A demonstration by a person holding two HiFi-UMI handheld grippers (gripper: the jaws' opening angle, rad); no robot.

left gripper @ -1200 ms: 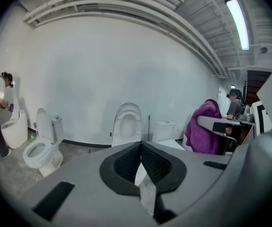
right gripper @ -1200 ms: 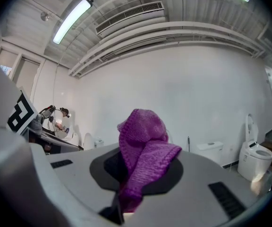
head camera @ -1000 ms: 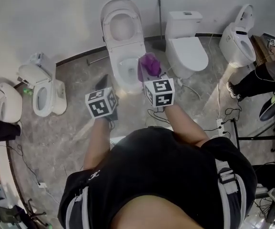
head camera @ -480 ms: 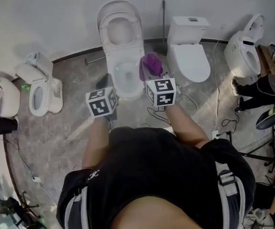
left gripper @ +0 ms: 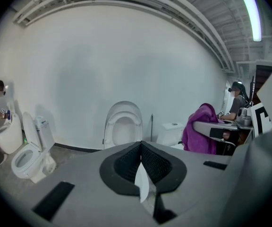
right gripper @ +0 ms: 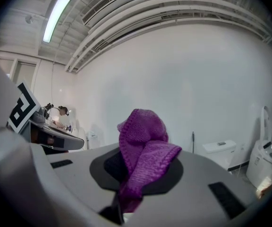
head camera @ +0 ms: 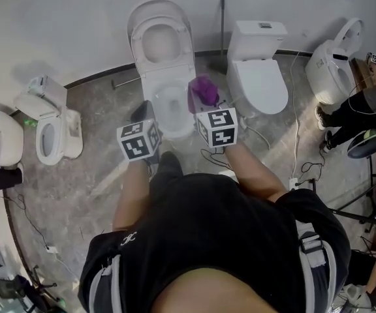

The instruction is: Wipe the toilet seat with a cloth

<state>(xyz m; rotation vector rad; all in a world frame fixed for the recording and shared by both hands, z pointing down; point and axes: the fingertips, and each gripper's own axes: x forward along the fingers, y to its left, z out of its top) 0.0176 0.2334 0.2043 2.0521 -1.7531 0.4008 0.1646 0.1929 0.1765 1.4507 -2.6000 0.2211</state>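
- The right gripper (right gripper: pixel 126 167) is clamping its jaws on the purple cloth (right gripper: pixel 143 145). The cloth is bunching above the pads and draping out past the tips, with a loose fold hanging forward.
- The left gripper (left gripper: pixel 140 150) is holding its jaws closed together with nothing between them. It is hovering just beside the right one.
- The toilet seat (head camera: pixel 136 44) is standing ahead of both pairs of jaws and seems to be raised against the lid. The open bowl (head camera: pixel 156 96) is lying below and just beyond the tips, roughly between the two grippers.
- As I judge it, the step in hand is bringing the cloth to the seat. No view is showing cloth and seat touching yet.
- Doing it well is probably a matter of leading with the draped fold, not the hard jaw tips. Tilting the right jaws should let the fold lie flat on the ring.
- The grip should be staying firm throughout, since only a small part of the cloth seems to be sitting between the pads and a drag across the seat could be pulling it free.
- Following the ring in one continuous sweep should be covering it better than dabbing.
- With the bowl open under the tips, the hanging end risks dipping in, so it is worth staying high on the ring.
- The closed left jaws could be steadying the raised seat from the side, or simply waiting clear of the cloth's path.
- A neighbouring toilet (head camera: pixel 258 77) is sitting off to the right of the right jaws and is not the one they are pointing at.
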